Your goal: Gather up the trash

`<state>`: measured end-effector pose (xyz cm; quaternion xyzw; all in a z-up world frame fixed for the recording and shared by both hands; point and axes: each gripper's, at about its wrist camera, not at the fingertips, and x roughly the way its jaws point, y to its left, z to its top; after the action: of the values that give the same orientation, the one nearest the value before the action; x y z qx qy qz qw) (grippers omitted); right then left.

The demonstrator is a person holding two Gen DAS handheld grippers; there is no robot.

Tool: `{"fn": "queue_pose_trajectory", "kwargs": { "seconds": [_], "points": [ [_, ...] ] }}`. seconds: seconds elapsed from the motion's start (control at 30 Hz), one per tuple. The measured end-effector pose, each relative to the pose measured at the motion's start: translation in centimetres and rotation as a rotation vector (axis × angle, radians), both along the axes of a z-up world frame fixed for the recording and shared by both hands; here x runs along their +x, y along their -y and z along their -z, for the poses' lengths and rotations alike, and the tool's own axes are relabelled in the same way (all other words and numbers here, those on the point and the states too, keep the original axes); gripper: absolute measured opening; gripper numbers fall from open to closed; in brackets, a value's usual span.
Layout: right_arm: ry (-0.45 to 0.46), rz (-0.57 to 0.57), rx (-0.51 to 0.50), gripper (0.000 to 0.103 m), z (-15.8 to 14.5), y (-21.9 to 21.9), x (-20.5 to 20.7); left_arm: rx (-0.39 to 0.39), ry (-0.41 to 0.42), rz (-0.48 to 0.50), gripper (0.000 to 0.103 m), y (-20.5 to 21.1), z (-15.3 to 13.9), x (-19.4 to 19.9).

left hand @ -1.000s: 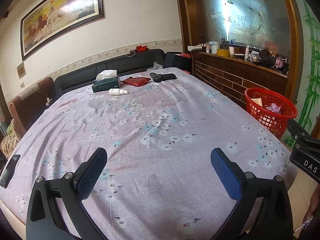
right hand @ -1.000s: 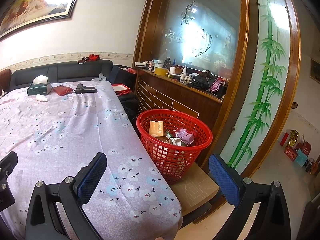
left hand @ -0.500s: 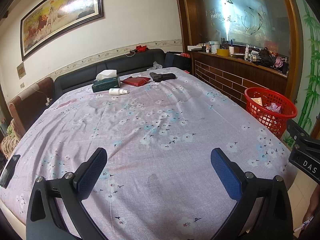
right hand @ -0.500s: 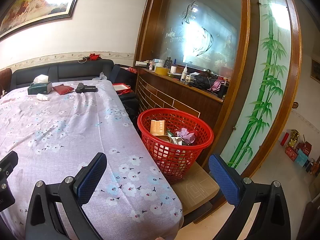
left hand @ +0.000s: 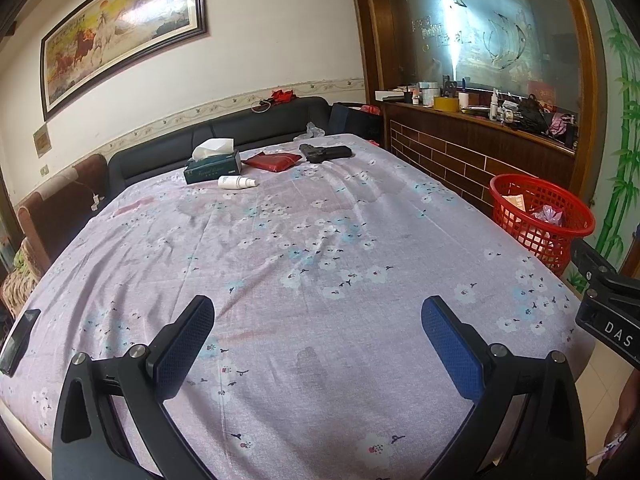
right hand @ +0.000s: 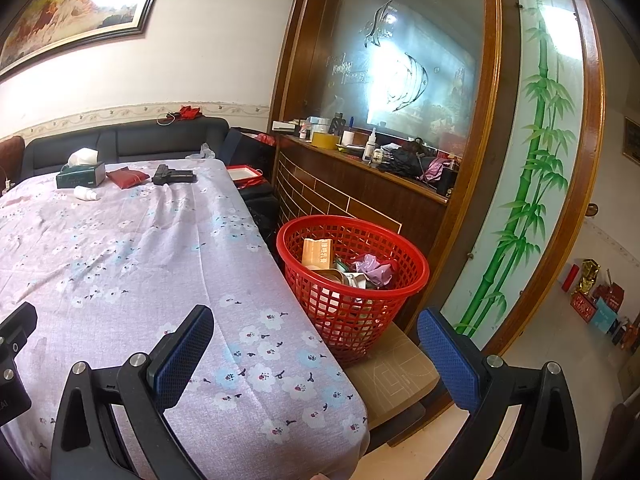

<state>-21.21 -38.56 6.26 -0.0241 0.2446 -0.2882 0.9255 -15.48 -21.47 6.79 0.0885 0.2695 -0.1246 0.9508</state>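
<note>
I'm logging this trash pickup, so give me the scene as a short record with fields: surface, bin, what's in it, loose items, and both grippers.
surface: bed with floral sheet
bin: red basket beside the bed, on a low stand
bin contents: tan box, purple wrapper, other scraps
loose items: tissue box, white bottle, red pouch, black object, all at far end
left gripper: open, empty
right gripper: open, empty

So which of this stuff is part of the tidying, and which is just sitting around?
Part of the job: red basket holding trash; left claw and right claw, both open and empty.

Lying about: tissue box, white bottle, red pouch, black object, shelf clutter.
</note>
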Motion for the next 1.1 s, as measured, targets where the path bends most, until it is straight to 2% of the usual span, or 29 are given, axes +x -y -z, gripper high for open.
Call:
{"fn": "queue_pose_trajectory", "kwargs": {
  "seconds": [0.27,0.4,0.47,0.57,0.73,0.87,0.93,1.0,1.1],
  "points": [
    [0.003,-0.023,-0.016,0.103,-0.1,-1.0,0.3,-0.018,-0.012,-0.008,0.103,-0.7,0.0,0.3],
    [0.001,-0.049,-0.035,0.103,-0.6,-1.7,1.0,-0.052,-0.051,-0.027,0.103,-2.1,0.0,1.6],
    [0.005,-0.074,-0.044,0.103,-0.9,-2.3,1.5,-0.049,-0.047,-0.055,0.103,-2.9,-0.1,2.2],
    [-0.032,-0.159,0.012,0.103,-1.3,-3.2,3.6,-0.046,-0.051,-0.100,0.103,-4.6,-0.3,3.4],
    [-0.182,-0.324,0.150,0.103,0.0,-6.2,9.5,-0.029,-0.161,-0.174,0.103,-9.2,0.9,7.5],
    [-0.360,-0.425,0.317,0.103,3.1,-9.6,15.6,0.046,-0.287,-0.274,0.103,-13.7,3.2,11.4],
    [-0.414,-0.451,0.401,0.103,4.7,-10.9,17.8,0.021,-0.345,-0.284,0.103,-16.0,4.2,12.7],
    [-0.436,-0.439,0.391,0.103,5.6,-12.6,19.4,-0.019,-0.413,-0.295,0.103,-18.2,5.2,13.9],
    [-0.456,-0.440,0.343,0.103,6.5,-15.5,21.0,-0.039,-0.463,-0.322,0.103,-20.8,6.4,15.0]
  ]
}}
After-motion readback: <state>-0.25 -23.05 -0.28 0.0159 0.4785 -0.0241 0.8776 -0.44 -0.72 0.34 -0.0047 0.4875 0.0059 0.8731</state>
